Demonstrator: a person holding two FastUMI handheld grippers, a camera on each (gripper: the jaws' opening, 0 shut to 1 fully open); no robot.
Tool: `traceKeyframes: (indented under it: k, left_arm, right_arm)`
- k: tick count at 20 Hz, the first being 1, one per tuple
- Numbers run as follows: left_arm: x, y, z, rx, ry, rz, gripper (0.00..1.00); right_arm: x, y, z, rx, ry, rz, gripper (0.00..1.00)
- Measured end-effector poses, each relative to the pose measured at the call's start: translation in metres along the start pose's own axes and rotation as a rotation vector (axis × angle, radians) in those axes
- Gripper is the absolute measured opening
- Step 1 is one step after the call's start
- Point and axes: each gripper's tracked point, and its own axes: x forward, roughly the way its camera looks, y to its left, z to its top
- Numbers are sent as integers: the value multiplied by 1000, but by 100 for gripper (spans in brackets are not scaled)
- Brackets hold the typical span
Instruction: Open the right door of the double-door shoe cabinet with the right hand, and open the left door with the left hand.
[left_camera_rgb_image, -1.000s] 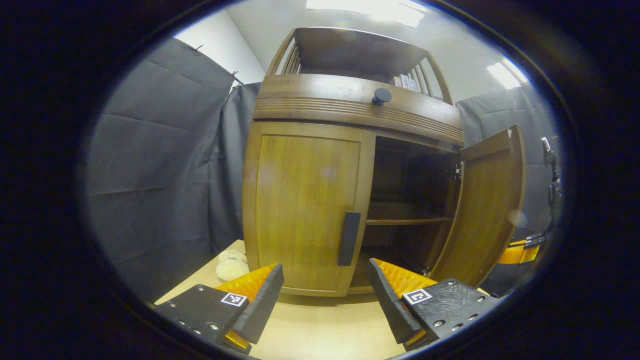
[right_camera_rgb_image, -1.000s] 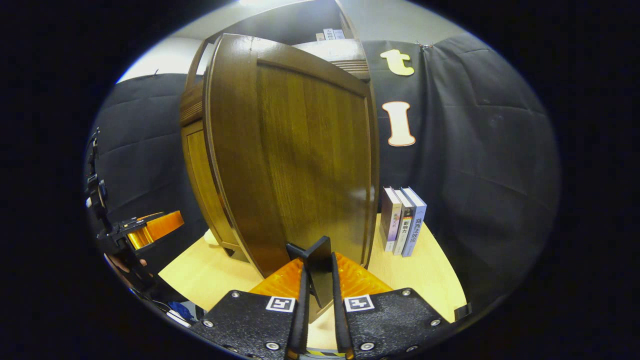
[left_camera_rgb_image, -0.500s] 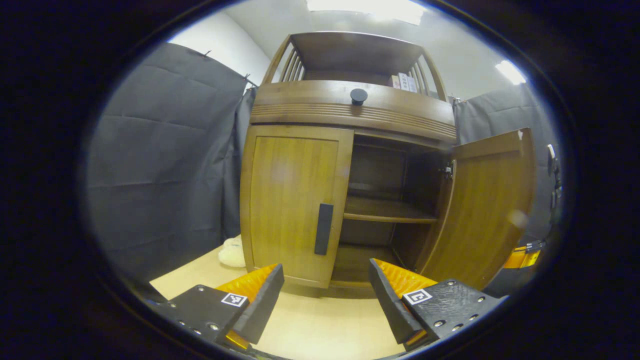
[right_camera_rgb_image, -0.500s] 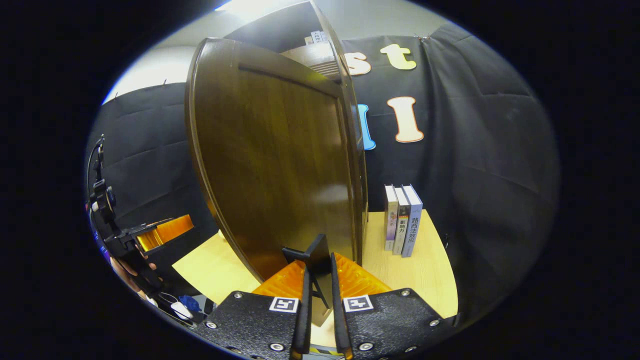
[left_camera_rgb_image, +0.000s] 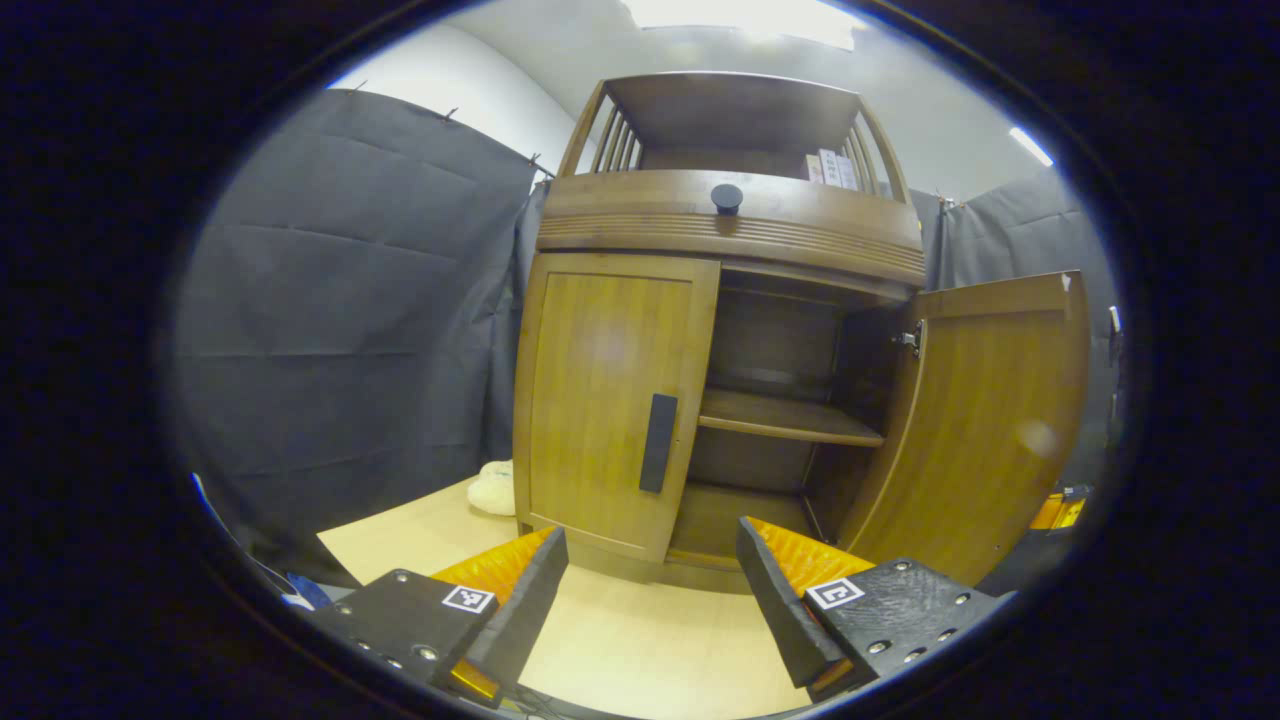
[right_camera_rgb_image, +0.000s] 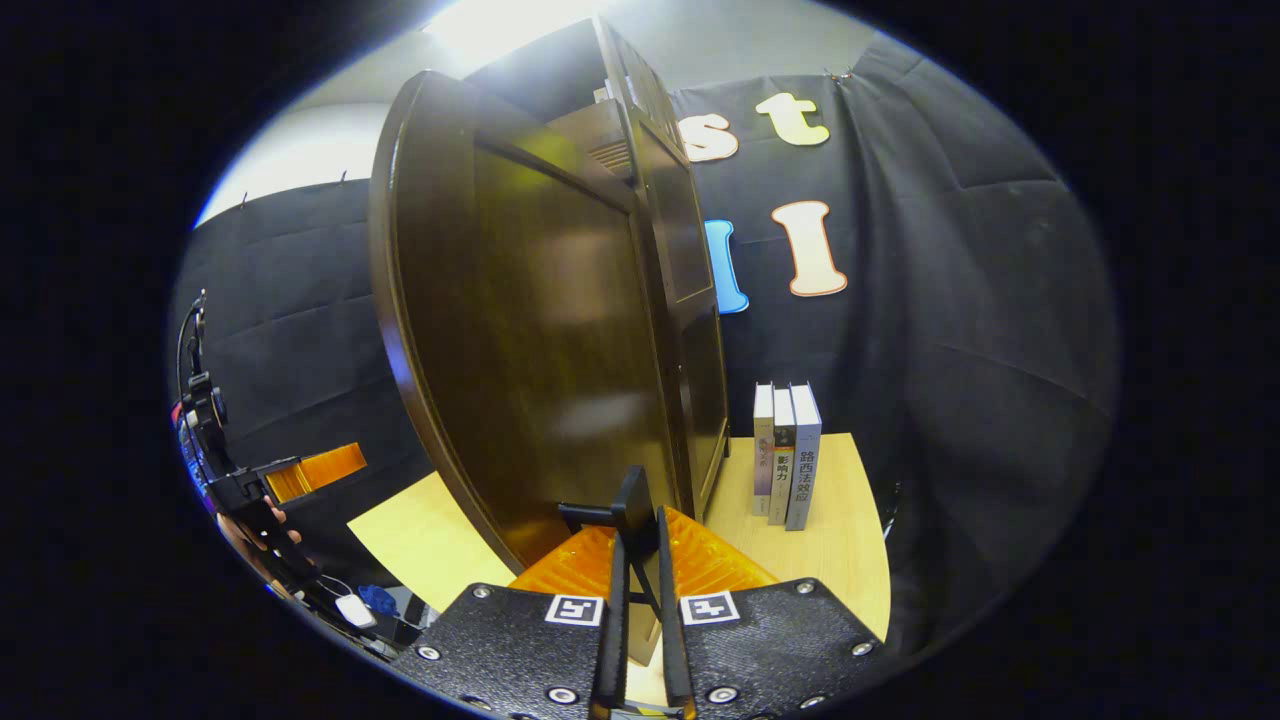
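At the cabinet's right door (right_camera_rgb_image: 530, 340), swung wide, the right gripper (right_camera_rgb_image: 637, 560) pinches its handle (right_camera_rgb_image: 632, 510); release squarely. Left gripper (left_camera_rgb_image: 650, 590), spread, should align with the closed left door's handle (left_camera_rgb_image: 658, 442).

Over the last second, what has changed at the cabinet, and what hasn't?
The right door has swung further open, pulled by the right gripper, which stays shut on the right door's handle. The left gripper has backed off slightly, still open and short of the left door's handle. The left door stays closed; the books haven't moved.
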Motion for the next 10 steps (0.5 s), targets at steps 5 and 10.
traceKeyframes:
  k: [5, 10]
  left_arm:
    - [-5, 1, 0, 7, -8, 30, 97]
    - [-6, 3, -8, 28, 13, 44, 100]
  right_arm:
    - [-3, -3, 2, 1, -7, 5, 14]
    - [-7, -5, 1, 41, -26, -14, 14]
